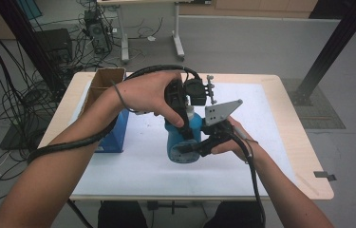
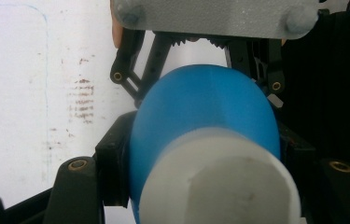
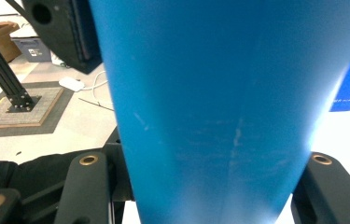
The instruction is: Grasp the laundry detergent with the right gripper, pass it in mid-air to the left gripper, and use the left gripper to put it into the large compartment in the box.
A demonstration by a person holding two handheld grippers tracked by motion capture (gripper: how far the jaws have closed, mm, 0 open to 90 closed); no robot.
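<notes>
Both sets of fingers are clamped on the blue bottle (image 1: 183, 137) at frame centre, held above the counter (image 1: 280, 109): the left gripper (image 1: 181, 124) at its white cap (image 2: 219, 182) end, the right gripper (image 1: 203, 146) around its body. This looks like uncapping; next, twist the cap while the body stays fixed.

Left gripper (image 1: 185, 124) points down from above, right gripper (image 1: 199, 147) lies level, both fingers clamped tight.
</notes>
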